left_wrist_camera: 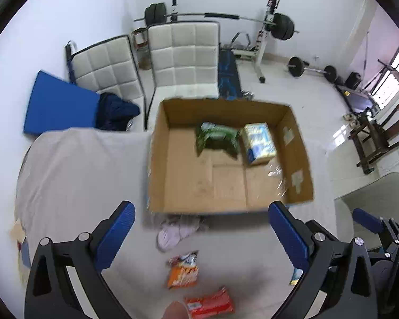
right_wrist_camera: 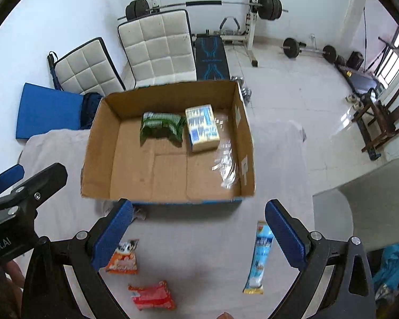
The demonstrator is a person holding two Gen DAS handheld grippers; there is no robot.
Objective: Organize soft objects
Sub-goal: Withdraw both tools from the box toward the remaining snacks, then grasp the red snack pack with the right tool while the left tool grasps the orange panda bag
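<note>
A cardboard box [left_wrist_camera: 295, 159] [right_wrist_camera: 98, 143] stands open on the cloth-covered table. Inside lie a green pack [left_wrist_camera: 216, 138] [right_wrist_camera: 161, 127], a yellow-and-blue pack [left_wrist_camera: 259, 142] [right_wrist_camera: 201, 129] and clear plastic wrap [right_wrist_camera: 224, 164]. In front of the box lie an orange packet [left_wrist_camera: 183, 273] [right_wrist_camera: 122, 259], a red packet [left_wrist_camera: 210, 304] [right_wrist_camera: 151, 295], a blue-and-white tube packet [right_wrist_camera: 260, 255] and a pale lilac cloth [left_wrist_camera: 173, 232]. My left gripper [left_wrist_camera: 200, 236] is open and empty above the packets. My right gripper [right_wrist_camera: 199, 234] is open too, holding nothing.
Two white quilted chairs [left_wrist_camera: 183, 58] [right_wrist_camera: 157, 50] stand behind the table, with a blue mat [left_wrist_camera: 58, 103] and dark cloth at the left. A barbell rack [right_wrist_camera: 252, 8], weights and wooden chairs [left_wrist_camera: 380, 133] fill the room. A grey chair [right_wrist_camera: 367, 202] sits right.
</note>
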